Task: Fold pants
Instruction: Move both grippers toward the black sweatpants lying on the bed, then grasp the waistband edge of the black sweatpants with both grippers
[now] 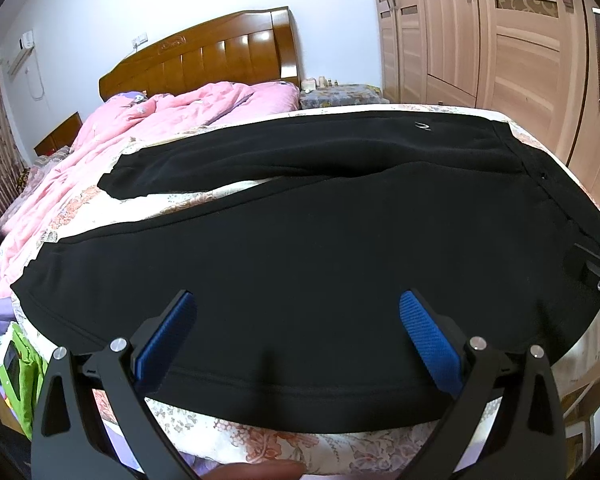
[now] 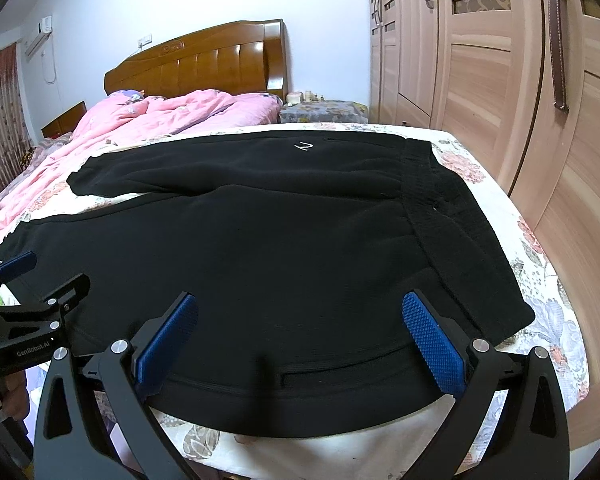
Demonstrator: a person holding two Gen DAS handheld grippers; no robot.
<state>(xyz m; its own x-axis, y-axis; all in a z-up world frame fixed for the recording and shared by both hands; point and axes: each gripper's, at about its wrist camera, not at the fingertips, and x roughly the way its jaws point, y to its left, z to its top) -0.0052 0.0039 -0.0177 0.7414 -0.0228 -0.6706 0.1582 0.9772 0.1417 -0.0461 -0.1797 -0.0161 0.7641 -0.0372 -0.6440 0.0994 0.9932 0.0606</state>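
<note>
Black pants [image 1: 300, 240] lie flat across the foot of the bed, waistband to the right, both legs running left with a gap between them. They also show in the right wrist view [image 2: 280, 240]. My left gripper [image 1: 298, 304] is open and empty over the near leg by the near edge. My right gripper [image 2: 300, 306] is open and empty over the hip part near the waistband [image 2: 440, 208]. Each gripper shows at the edge of the other's view, the right one [image 1: 596, 276] and the left one [image 2: 40, 300].
The flowered bedsheet [image 1: 284, 440] borders the pants. A pink quilt [image 1: 140, 120] is bunched at the bed's far left below a wooden headboard [image 1: 204, 56]. Wardrobe doors [image 2: 500, 80] stand close on the right. A green bag [image 1: 20, 376] sits low left.
</note>
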